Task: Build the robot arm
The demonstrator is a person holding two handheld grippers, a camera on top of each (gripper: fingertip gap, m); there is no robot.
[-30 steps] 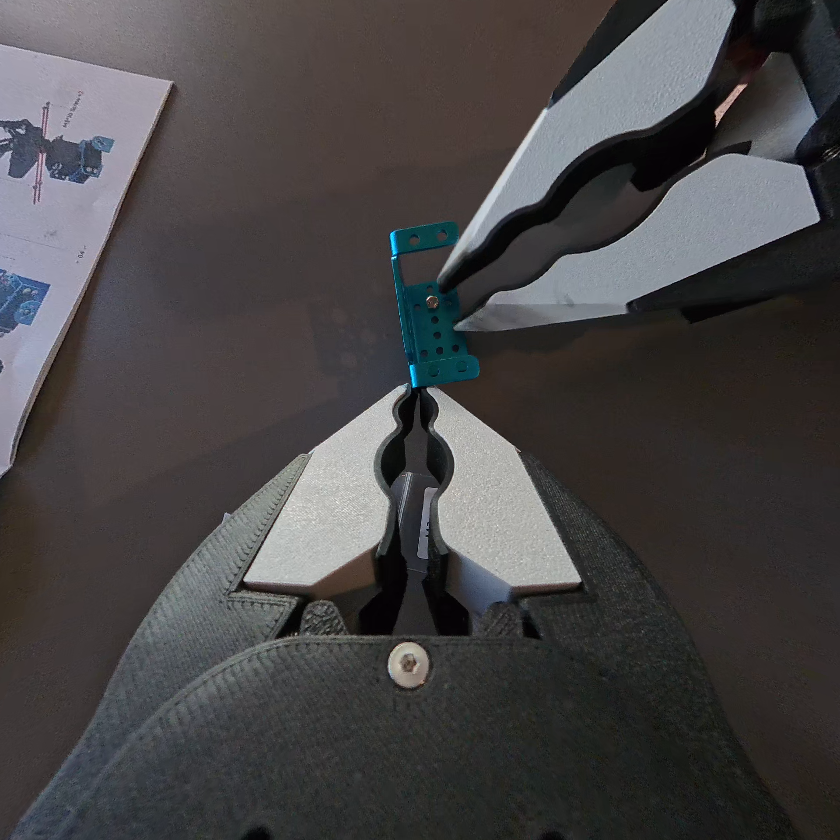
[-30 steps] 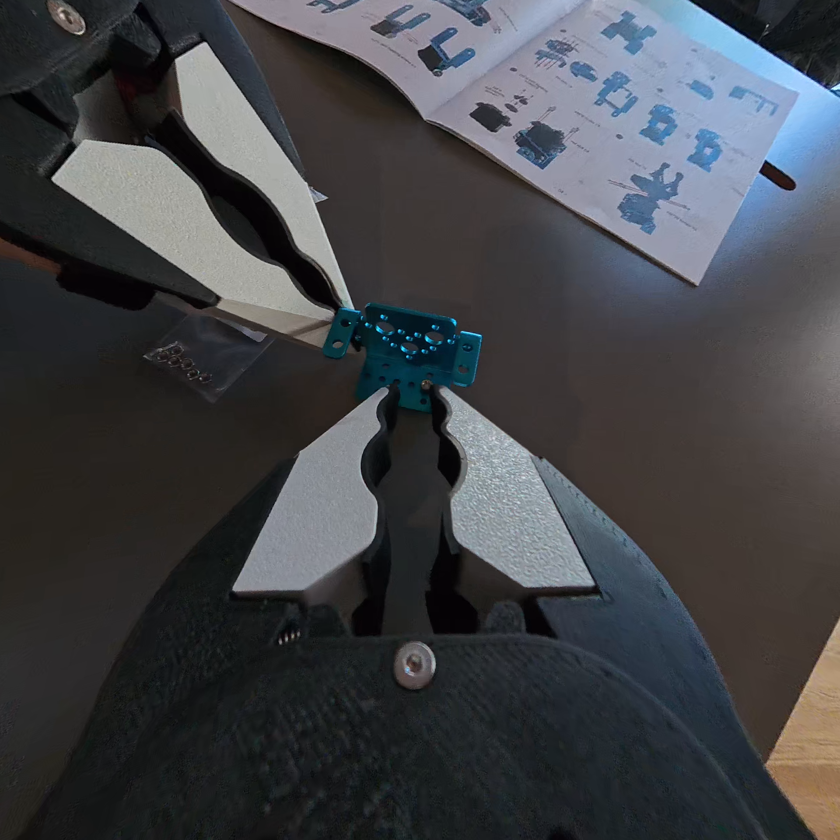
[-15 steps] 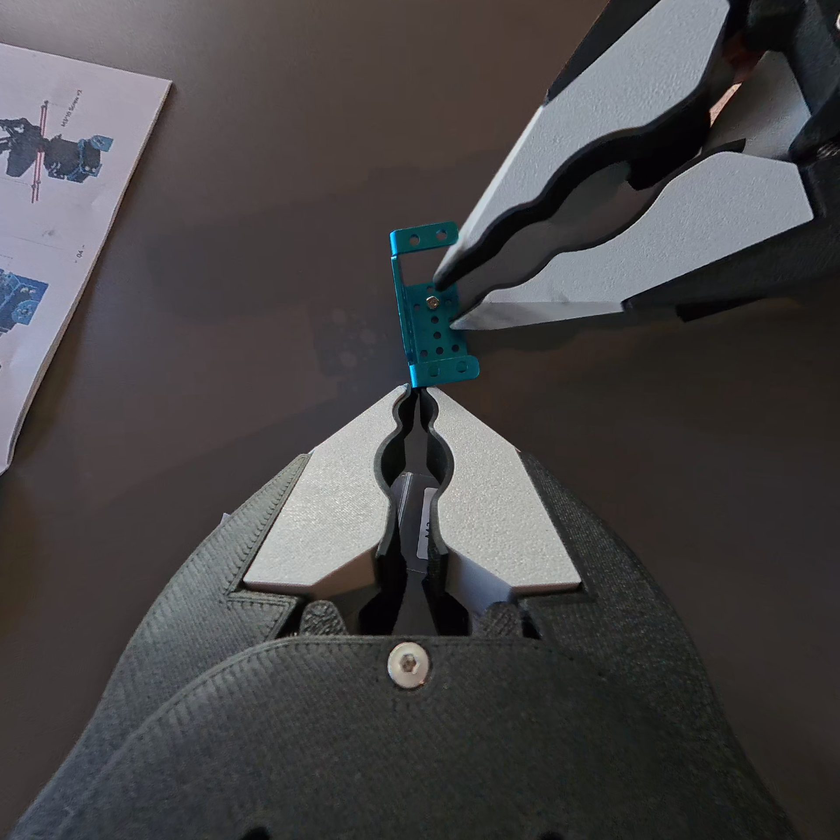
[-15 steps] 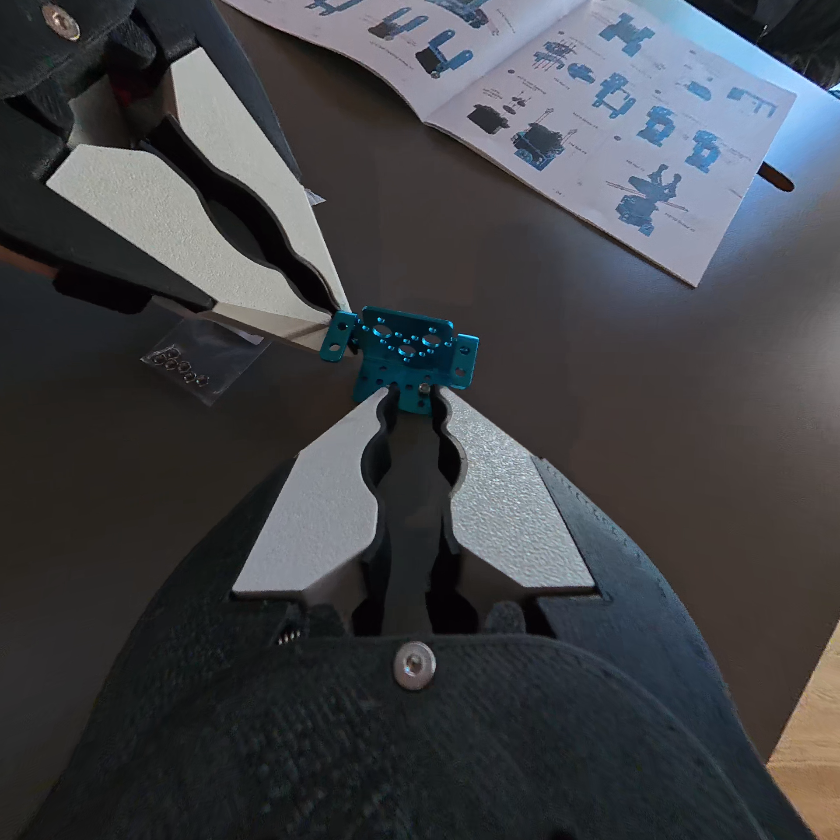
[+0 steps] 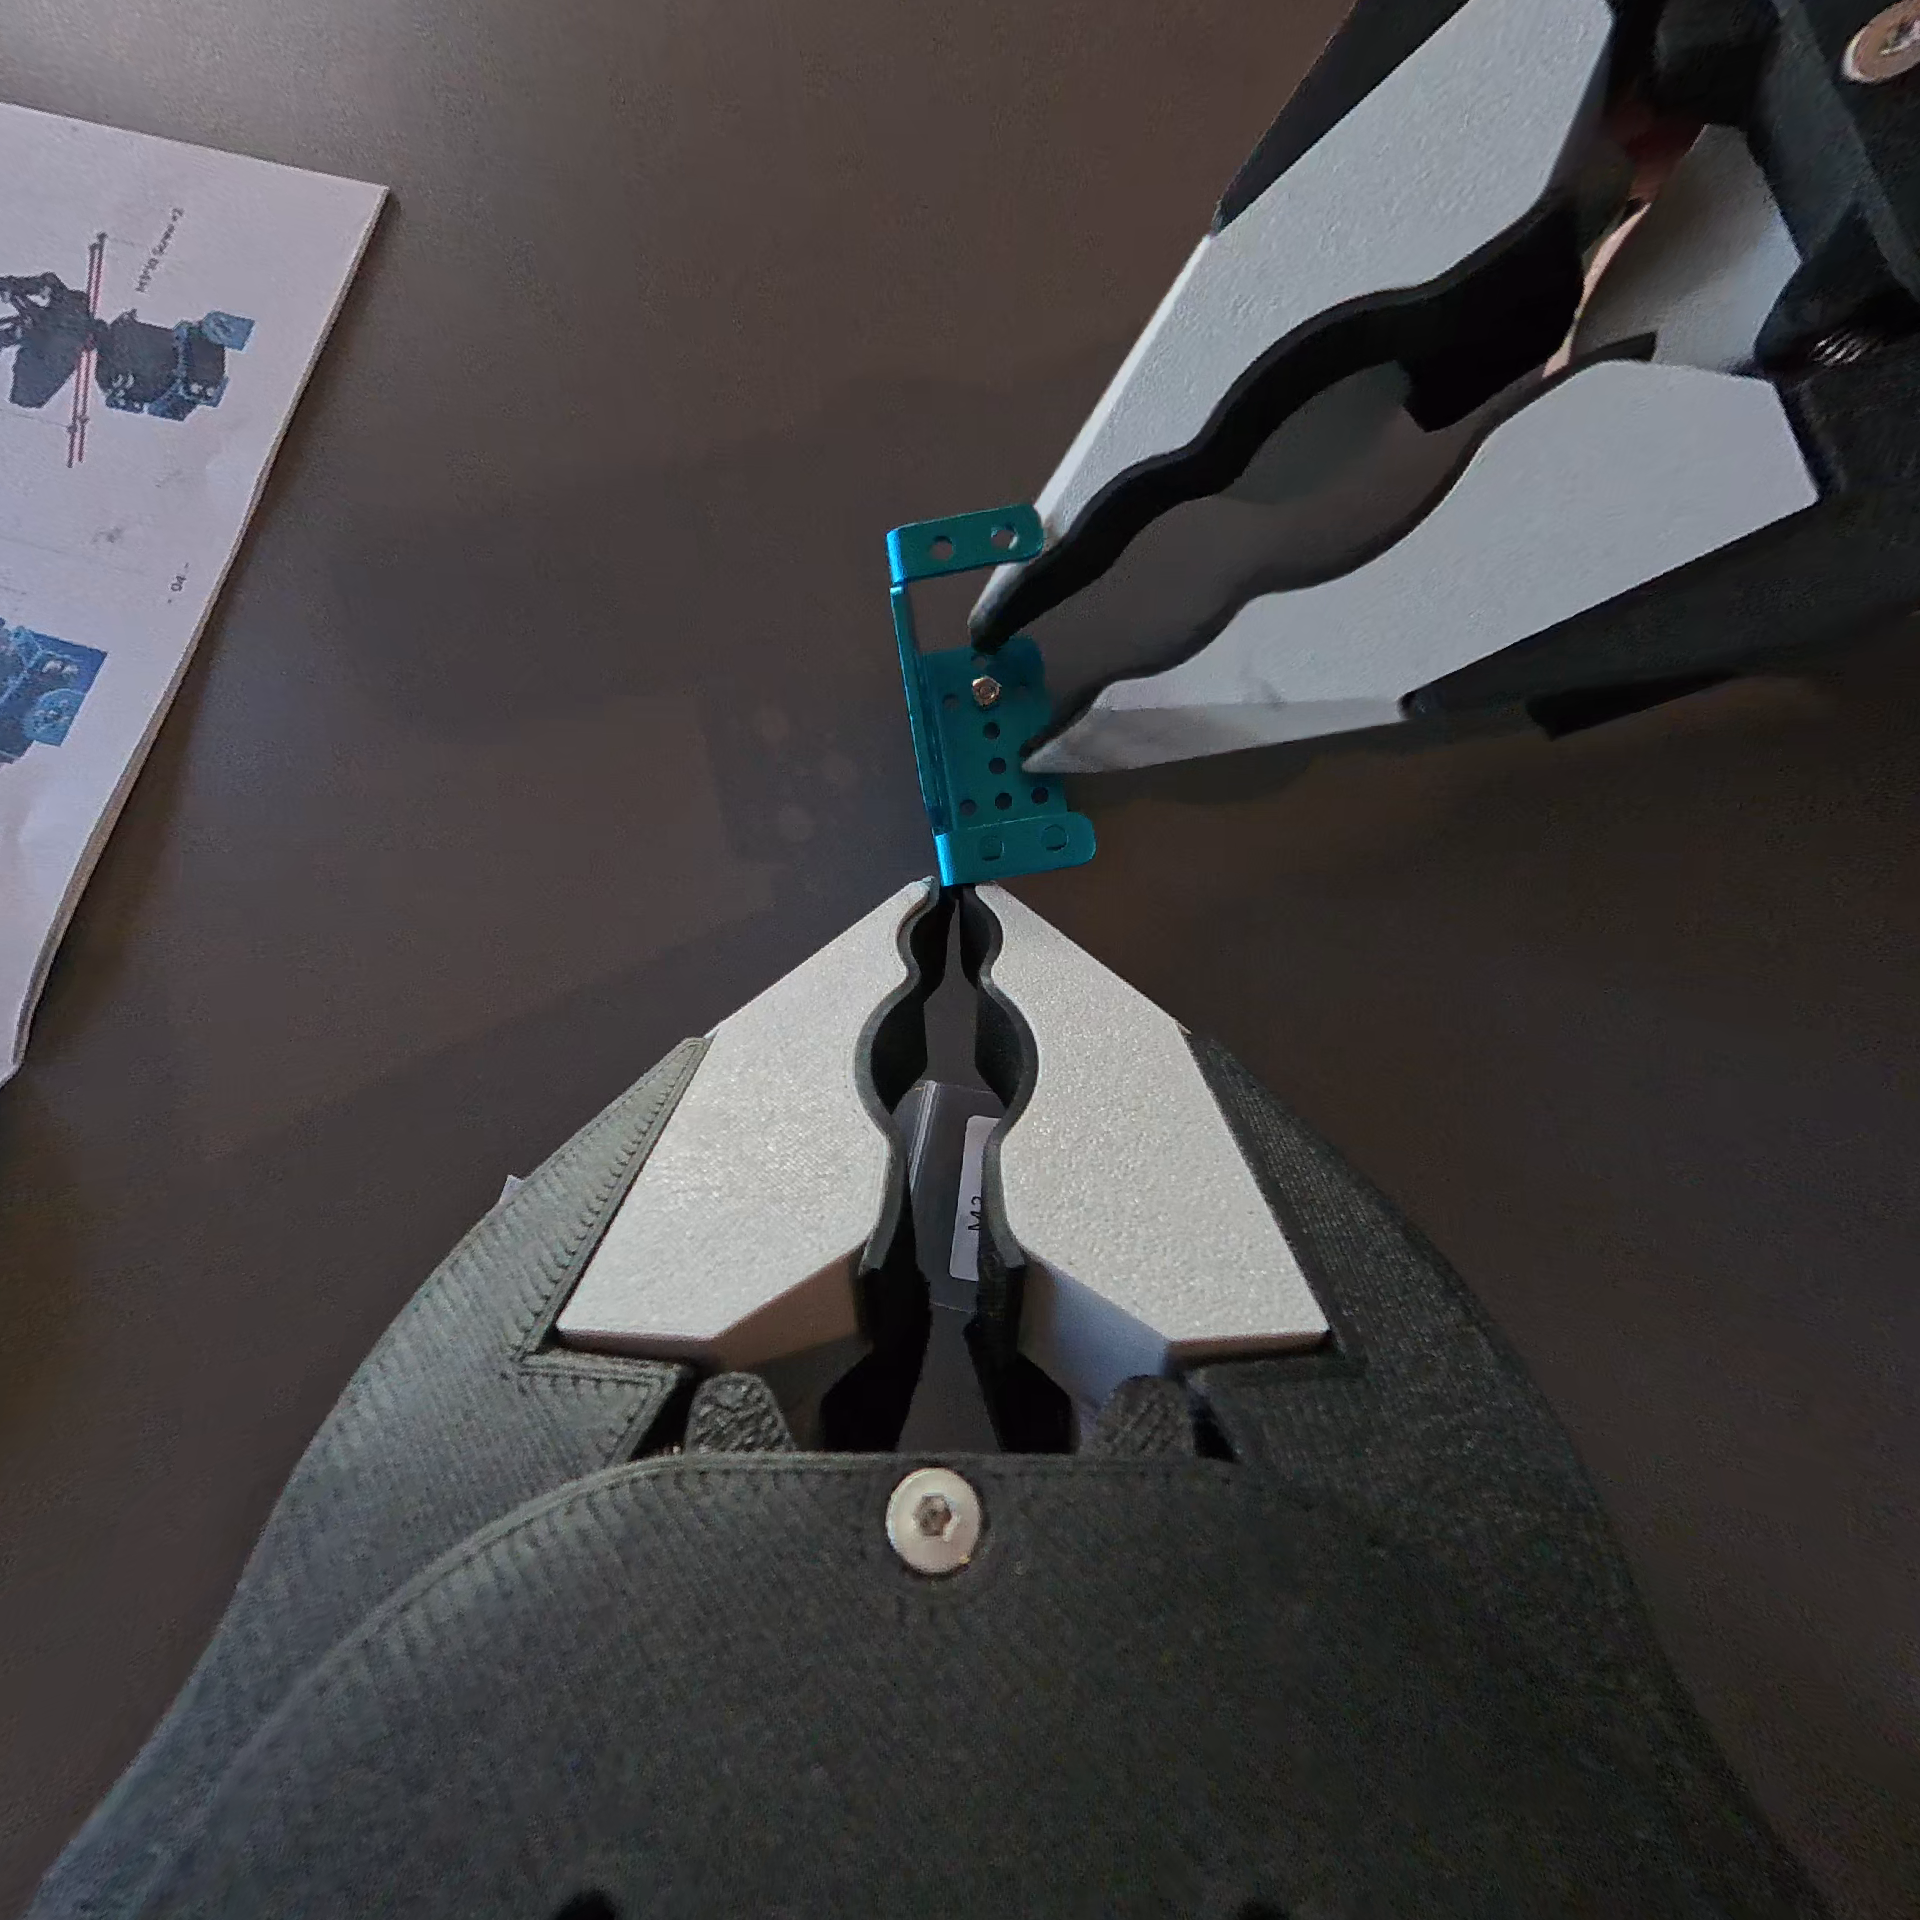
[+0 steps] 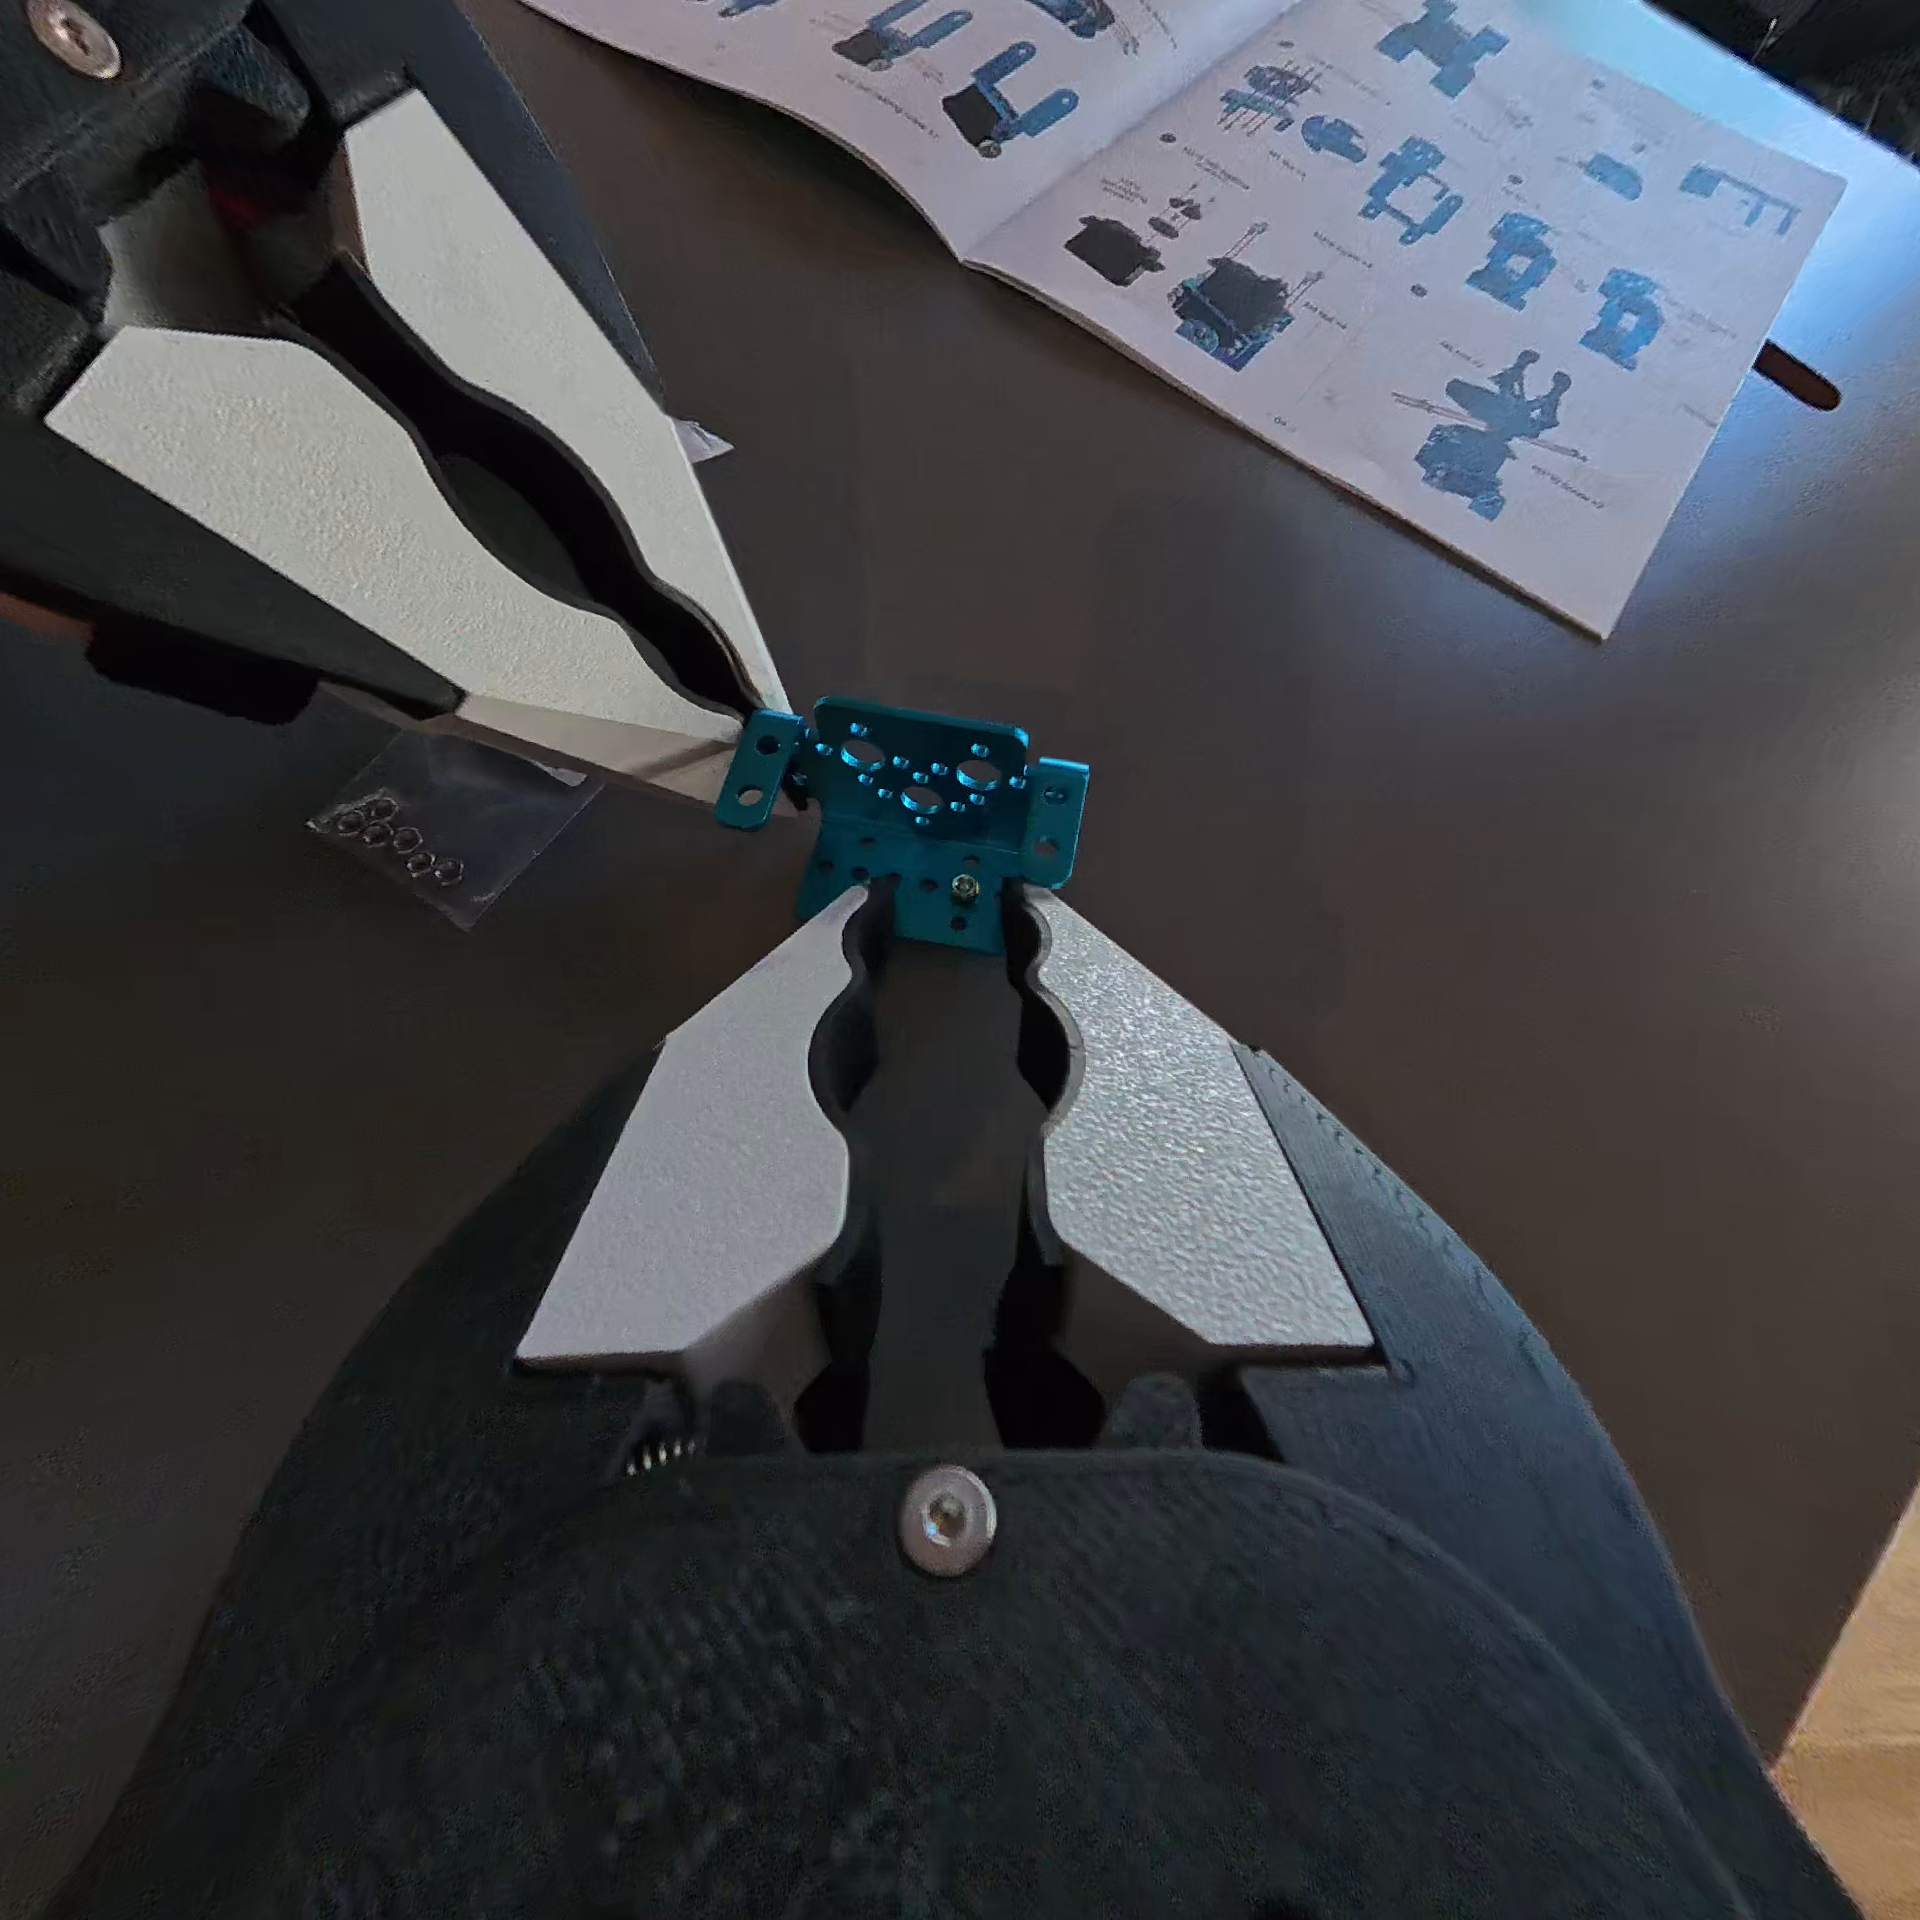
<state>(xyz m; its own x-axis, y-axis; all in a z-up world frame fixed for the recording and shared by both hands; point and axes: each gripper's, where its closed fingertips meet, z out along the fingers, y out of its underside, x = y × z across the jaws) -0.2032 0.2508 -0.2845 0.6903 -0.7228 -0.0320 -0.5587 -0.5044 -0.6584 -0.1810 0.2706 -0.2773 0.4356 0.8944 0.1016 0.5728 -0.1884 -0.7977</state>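
A small blue metal bracket with many holes stands just above the dark table. My left gripper is shut on the bracket's near flange; in the right wrist view it comes in from the upper left and grips the bracket's left flange. My right gripper is slightly open, its fingertips on either side of the bracket's lower plate. A small silver nut sits in that plate between them. In the left wrist view the right gripper straddles the nut.
An open instruction booklet lies on the table beyond the bracket, at the left edge in the left wrist view. A clear bag of small rings lies under the left gripper. The table edge runs at the lower right. Only a small space, under 4 cm, lies between the two pairs of fingers.
My right gripper's fingers have spread a little apart around the nut. The left gripper and the bracket have stayed almost still.
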